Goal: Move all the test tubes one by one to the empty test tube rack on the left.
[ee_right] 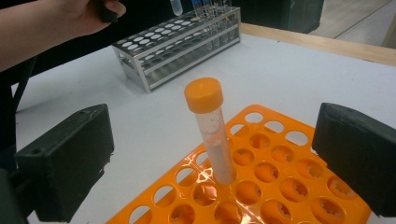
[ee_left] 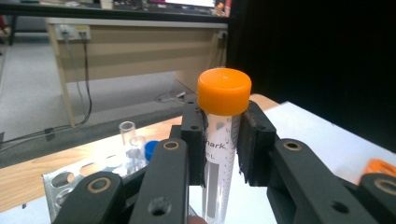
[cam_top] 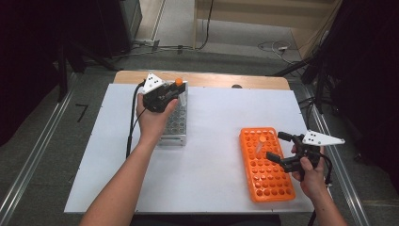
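Observation:
My left gripper (cam_top: 164,95) is shut on a clear tube with an orange cap (ee_left: 223,100), holding it upright just below the cap, above the far end of a metal tube rack (cam_top: 175,126). In the left gripper view both pads press the tube's sides. My right gripper (cam_top: 276,146) stands open at the right edge of an orange rack (cam_top: 268,181). A second orange-capped tube (ee_right: 212,135) stands upright in a hole of that rack (ee_right: 280,127), between the wide-apart jaws and apart from both pads.
The metal rack (ee_left: 58,184) holds a blue-capped tube (ee_left: 150,149) and a clear uncapped tube (ee_left: 127,135) at its far end. A white mat (cam_top: 211,141) covers the table. Floor cables lie beyond the far edge.

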